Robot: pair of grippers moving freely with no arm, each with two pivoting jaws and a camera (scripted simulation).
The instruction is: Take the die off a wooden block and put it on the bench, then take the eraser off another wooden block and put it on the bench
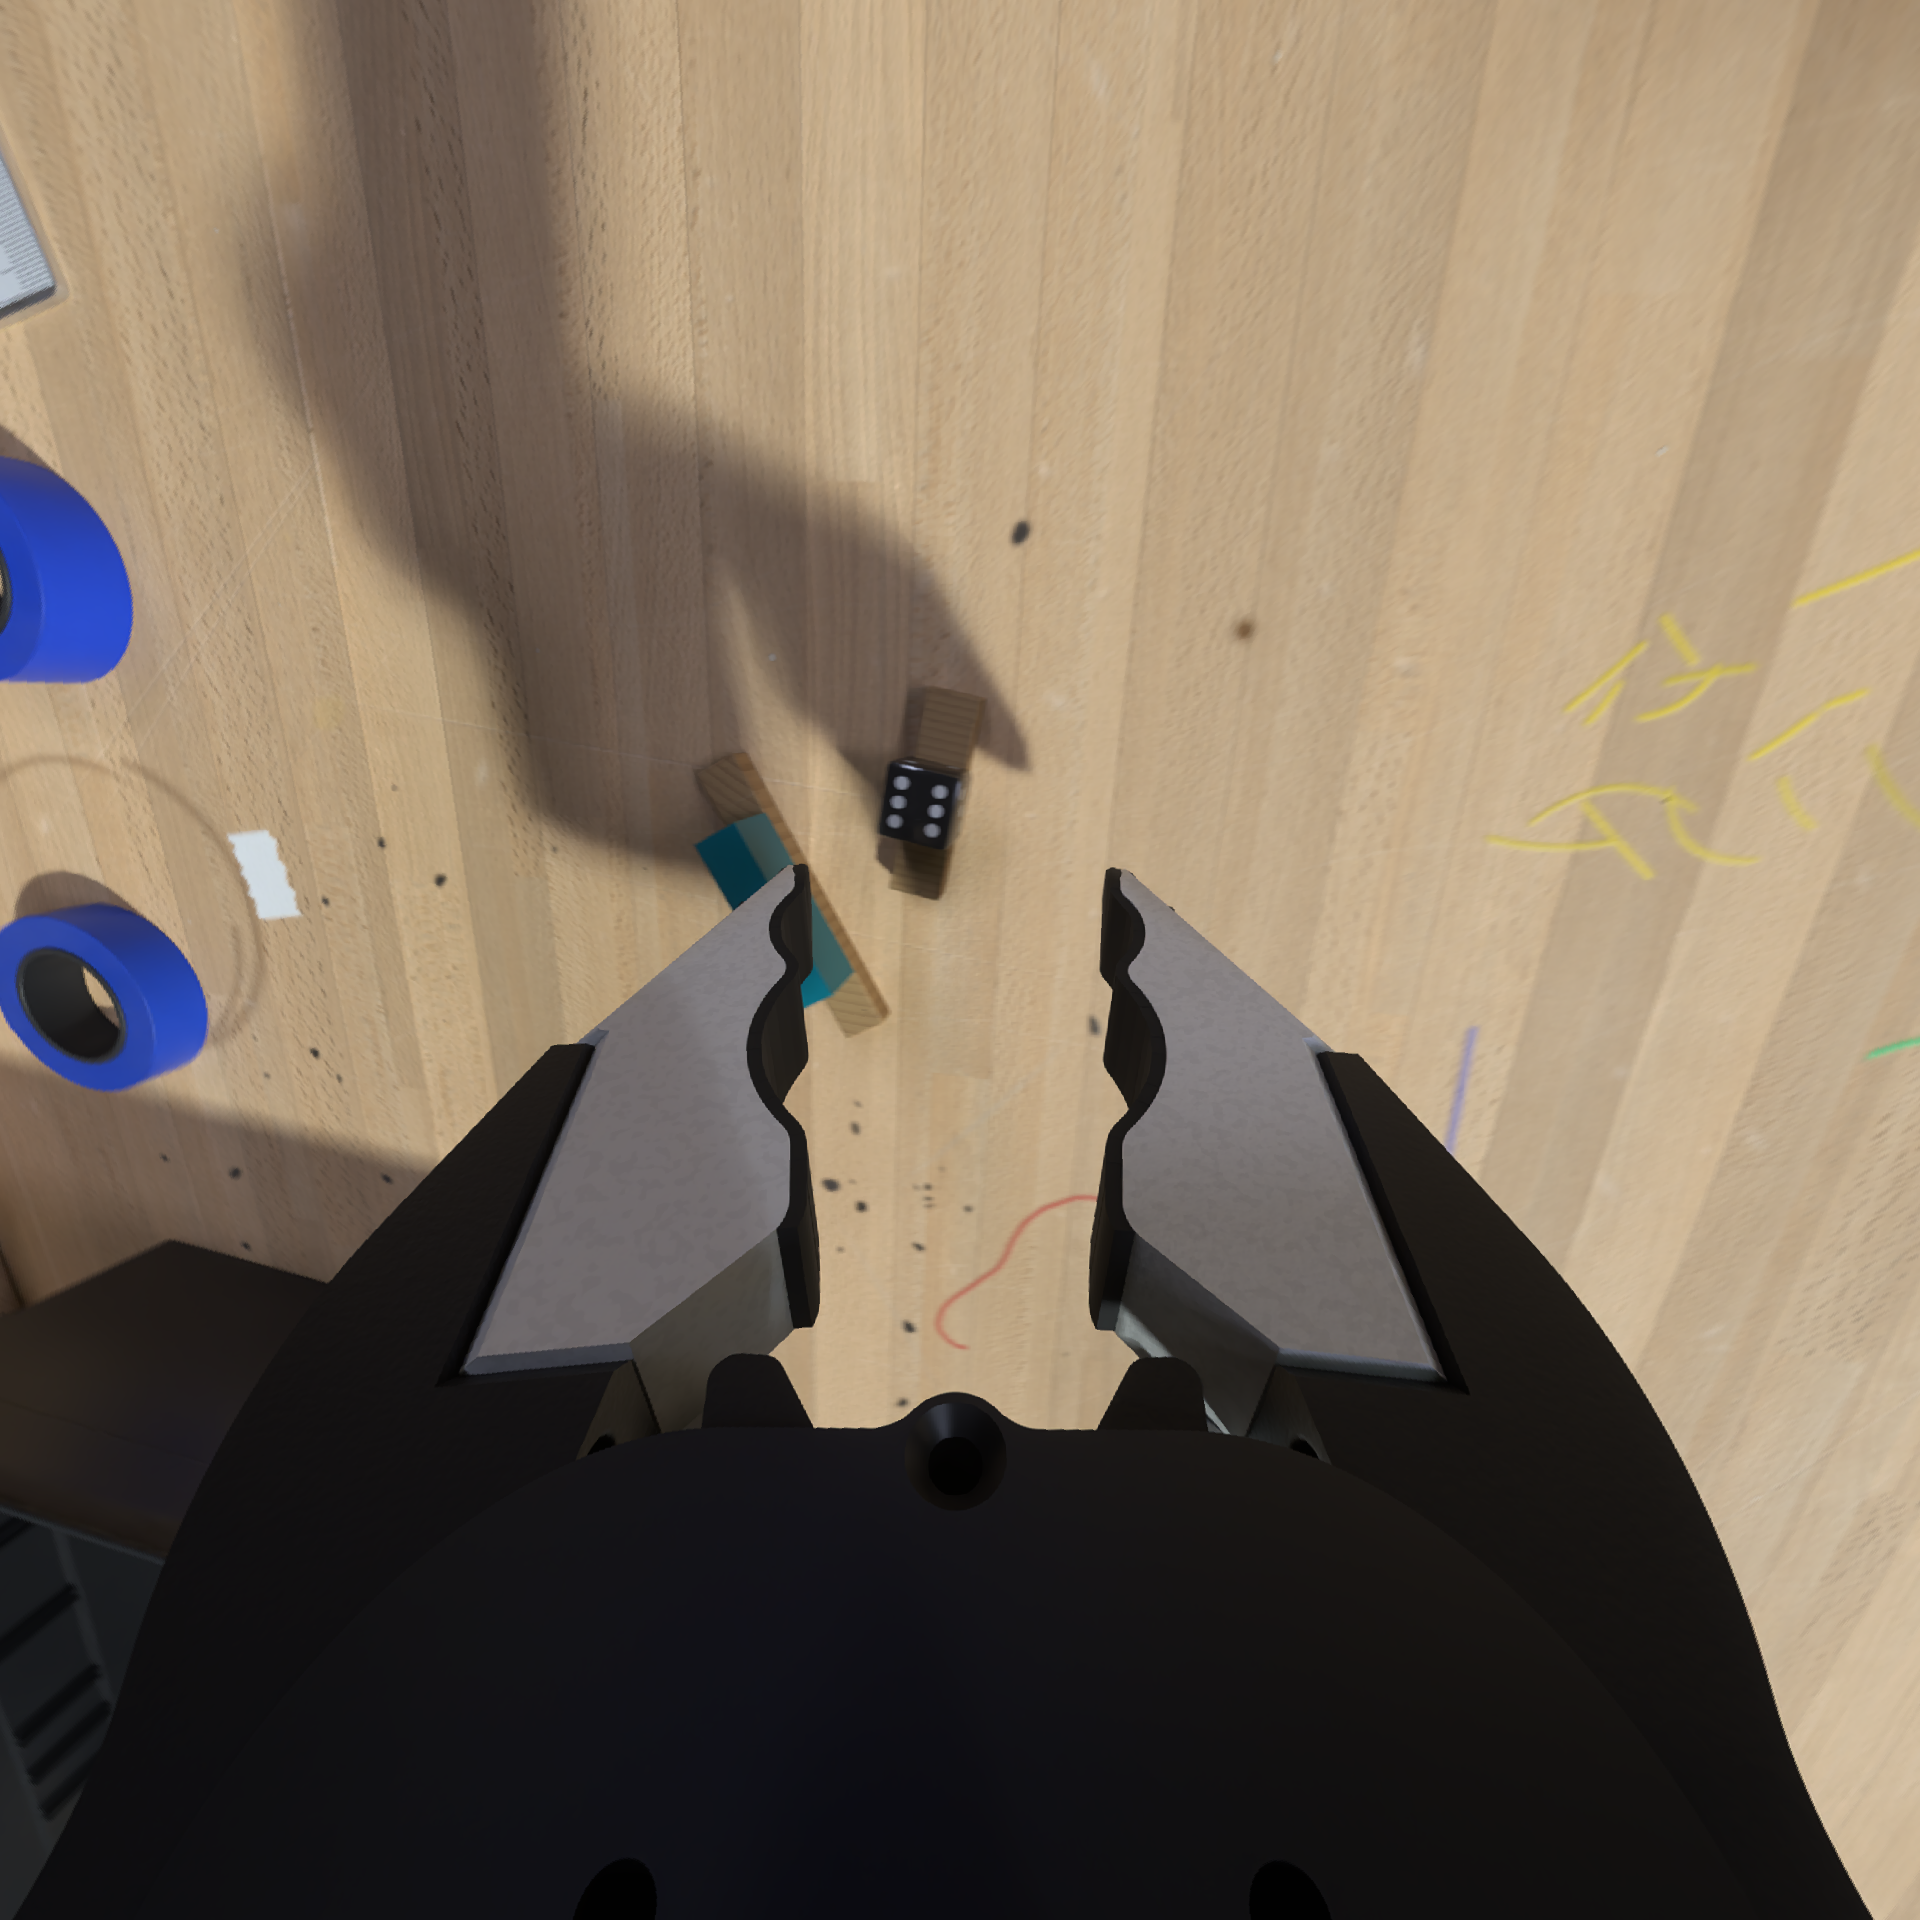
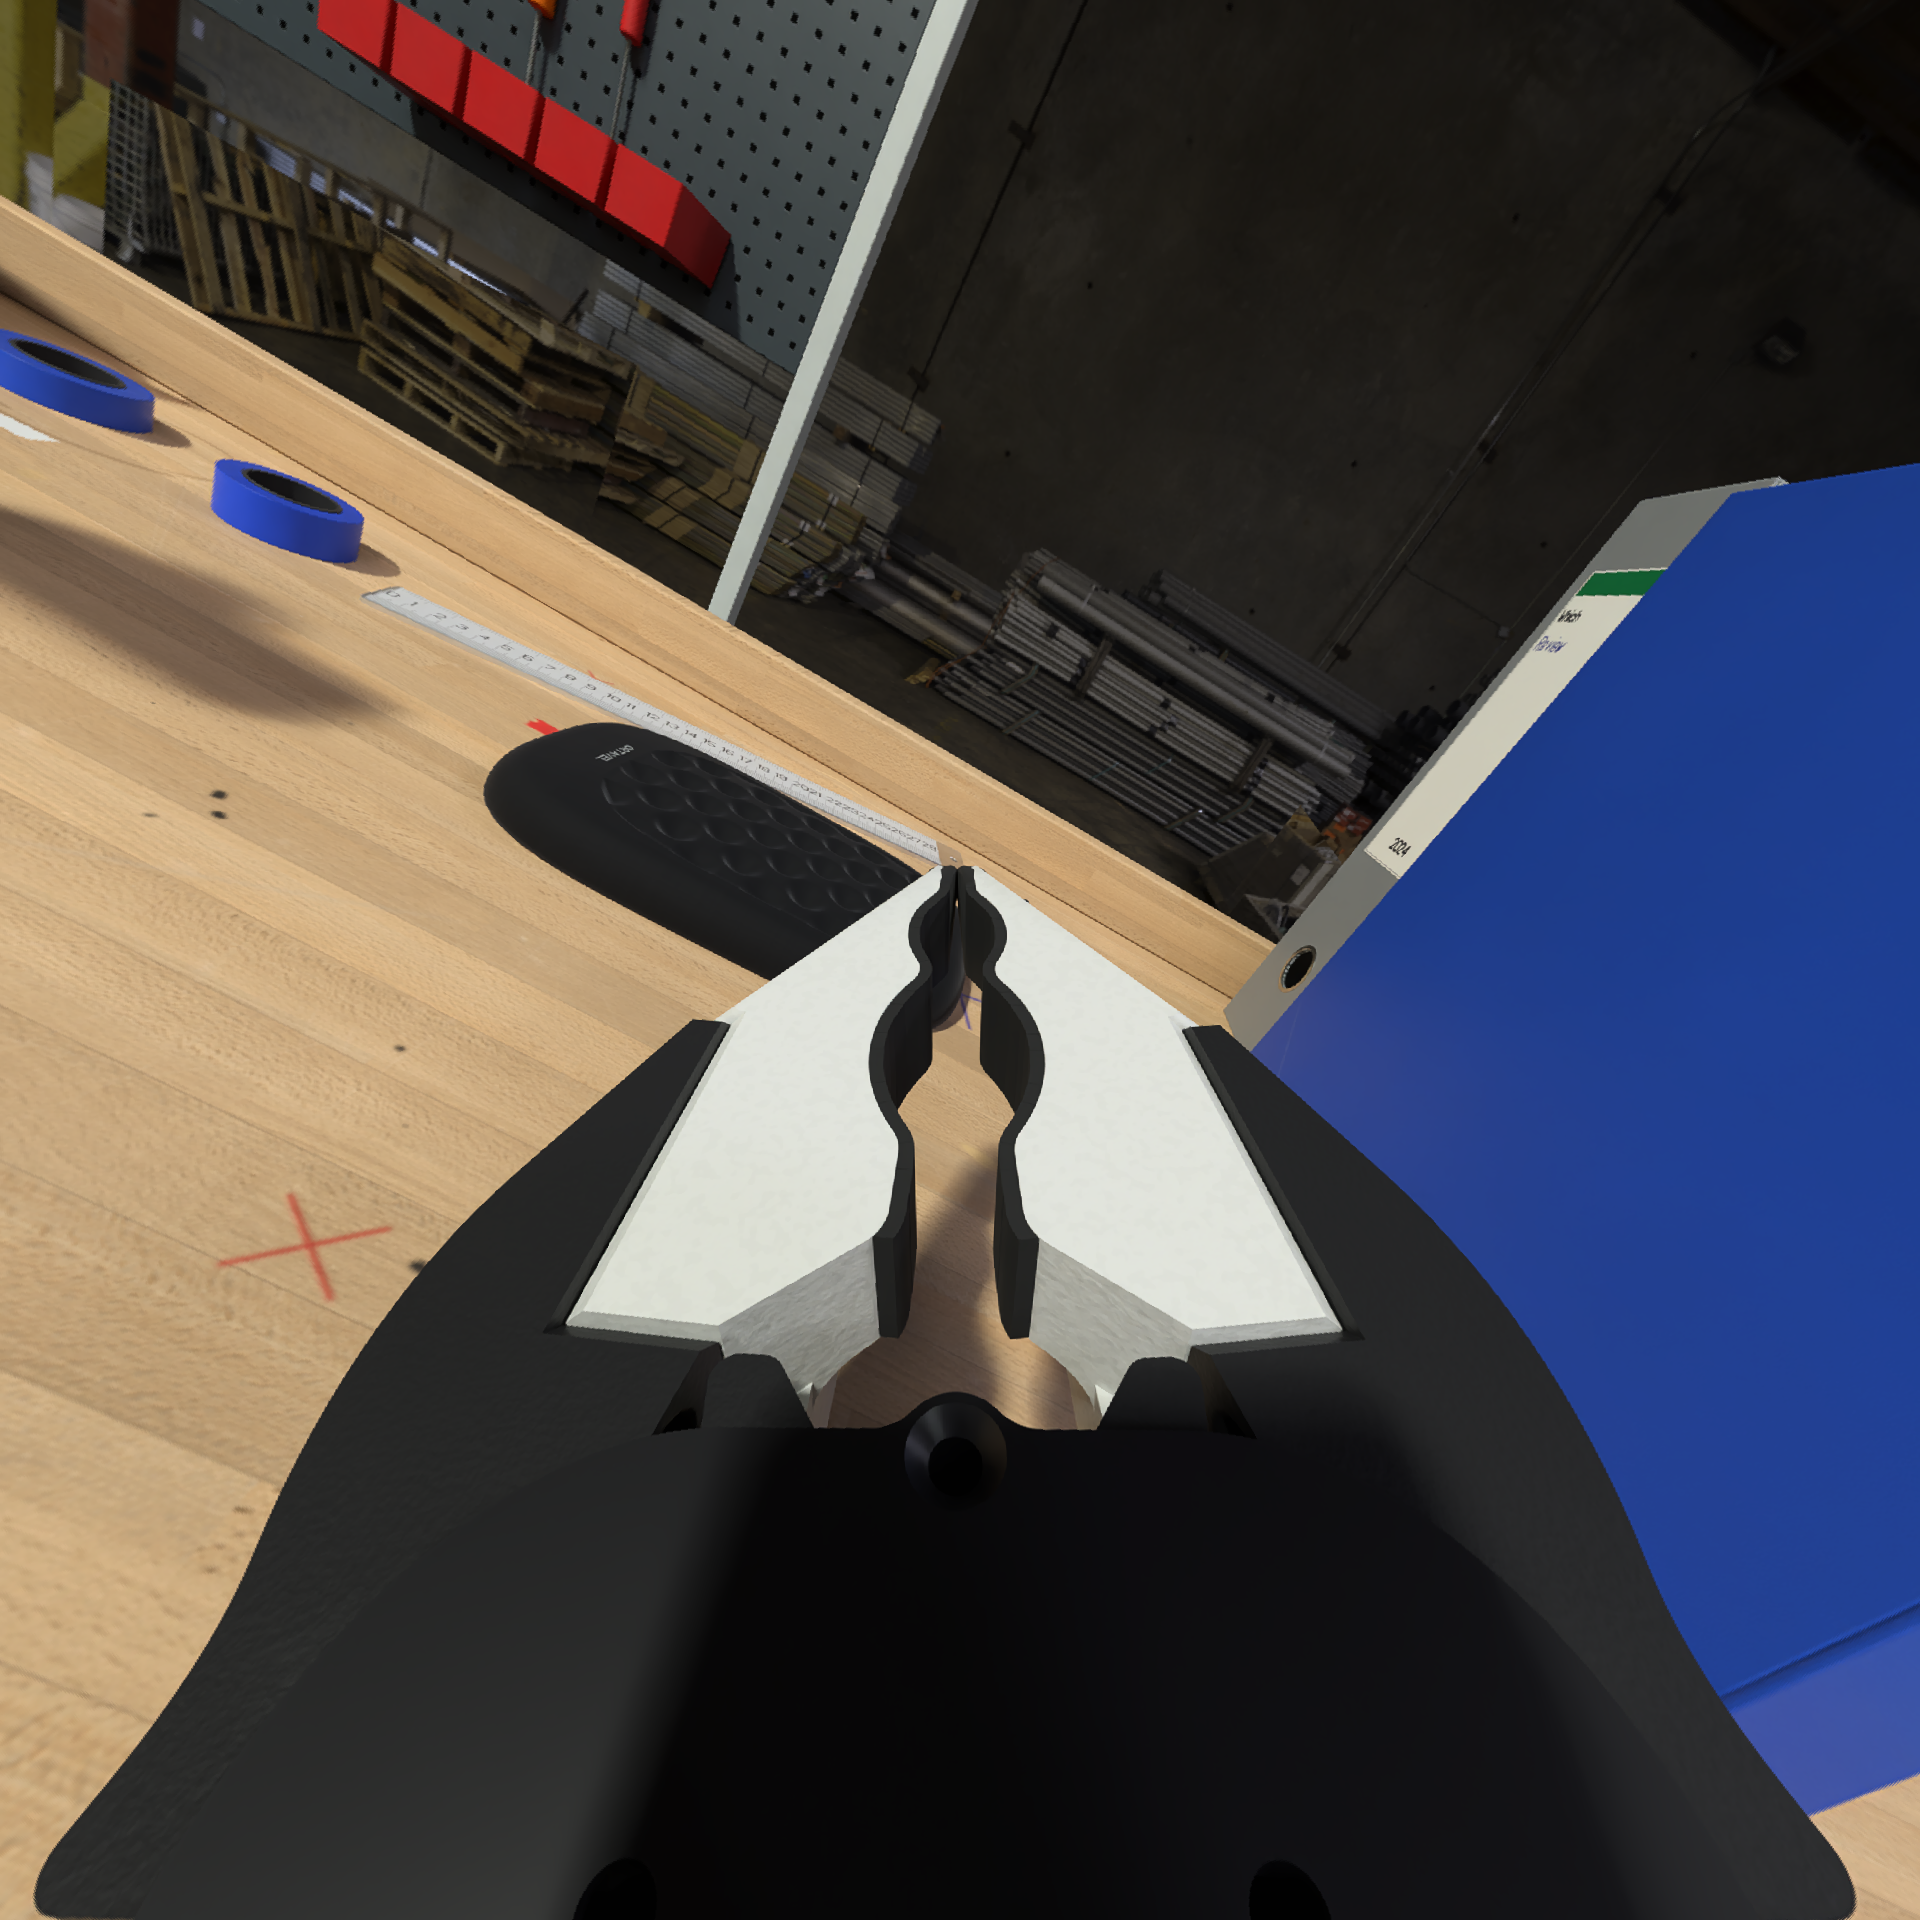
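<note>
In the left wrist view a black die [image 1: 918, 805] with white pips sits on a small wooden block [image 1: 941, 727] on the bench. To its left a teal eraser [image 1: 743, 854] lies on a long thin wooden block [image 1: 740, 787], partly hidden by my left finger. My left gripper [image 1: 954, 883] is open and empty, high above the bench, looking down, its tips just short of the die. My right gripper [image 2: 956, 878] is shut and empty, low over the bench, pointing at the bench's far edge. Neither die nor eraser shows in the right wrist view.
Two blue tape rolls [image 1: 99, 997] [image 1: 57, 571] lie at the left, also in the right wrist view [image 2: 286, 509]. A black wrist rest [image 2: 696, 836] and a steel ruler [image 2: 582, 681] lie ahead of the right gripper. A blue binder [image 2: 1621, 1039] stands close on its right.
</note>
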